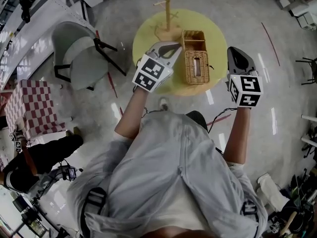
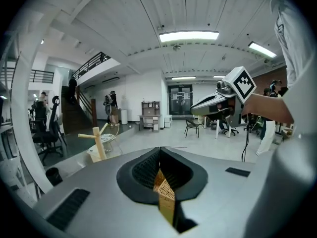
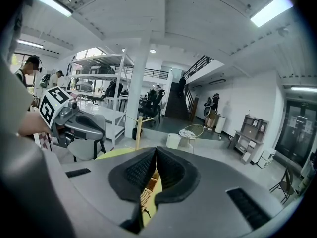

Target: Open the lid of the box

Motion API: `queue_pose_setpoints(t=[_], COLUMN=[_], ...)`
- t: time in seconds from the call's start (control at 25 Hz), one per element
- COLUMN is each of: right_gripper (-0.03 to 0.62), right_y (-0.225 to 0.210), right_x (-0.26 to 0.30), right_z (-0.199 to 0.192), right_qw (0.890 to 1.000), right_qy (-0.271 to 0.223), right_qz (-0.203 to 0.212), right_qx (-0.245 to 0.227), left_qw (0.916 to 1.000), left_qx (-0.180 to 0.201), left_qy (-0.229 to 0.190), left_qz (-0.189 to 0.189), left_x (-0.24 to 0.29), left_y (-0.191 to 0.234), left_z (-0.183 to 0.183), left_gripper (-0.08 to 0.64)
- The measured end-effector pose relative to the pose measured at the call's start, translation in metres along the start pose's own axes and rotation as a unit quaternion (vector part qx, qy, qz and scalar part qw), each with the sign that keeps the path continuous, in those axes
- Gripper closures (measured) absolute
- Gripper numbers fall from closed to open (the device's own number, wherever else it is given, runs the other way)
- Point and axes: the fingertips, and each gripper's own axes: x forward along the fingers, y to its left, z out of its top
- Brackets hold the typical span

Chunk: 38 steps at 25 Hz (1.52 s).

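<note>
A rectangular wicker box (image 1: 196,58) stands on the round yellow table (image 1: 148,41); its near part carries a woven lid with a slot, and its far part looks like an open compartment. My left gripper (image 1: 176,46) hovers just left of the box, its jaws together with nothing between them. Off the table's right edge, level with the box, my right gripper (image 1: 232,51) is shut and empty too. Wicker (image 2: 166,192) shows below the closed pads in the left gripper view, and again (image 3: 146,195) in the right gripper view.
A wooden peg stand (image 1: 167,14) rises at the table's far side. A grey chair (image 1: 81,56) stands to the left, and a red-checked stool (image 1: 29,108) further left. A person (image 1: 44,157) sits low at the left.
</note>
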Motion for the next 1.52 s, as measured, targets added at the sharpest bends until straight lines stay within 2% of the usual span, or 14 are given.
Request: queue_pose_setpoints(t=[0.2,0.56,0.84,1.16,1.36,1.52], right_gripper=[0.568,0.568,0.568,0.569,0.569,0.568], right_y=[-0.003,-0.022,-0.038,-0.029,-0.018,-0.011], right_x=[0.014,0.037,0.060,0.082,0.088,0.090], right_z=[-0.017,-0.054,-0.099,-0.157,-0.187,-0.215], right_qw=[1.000,0.994,0.990,0.977,0.966,0.952], right_qy=[0.013,0.034,0.063,0.114,0.131,0.158], right_qz=[0.026,0.104,0.123,0.178,0.225,0.262], right_qx=[-0.003,-0.017,0.012,0.008,0.004,-0.004], left_qw=[0.9998,0.9959,0.9891,0.9788,0.9711,0.9654], left_qx=[-0.012,-0.051,-0.087,-0.125,-0.148,-0.163], left_qy=[0.003,0.024,0.056,0.088,0.098,0.101], left_qz=[0.013,0.071,0.105,0.136,0.159,0.177], left_x=[0.010,0.030,0.043,0.052,0.058,0.060], left_y=[0.001,0.000,-0.006,-0.018,-0.030,-0.042], left_z=[-0.004,-0.011,-0.039,-0.069,-0.084,-0.091], left_gripper=[0.531,0.531,0.531,0.531,0.531,0.531])
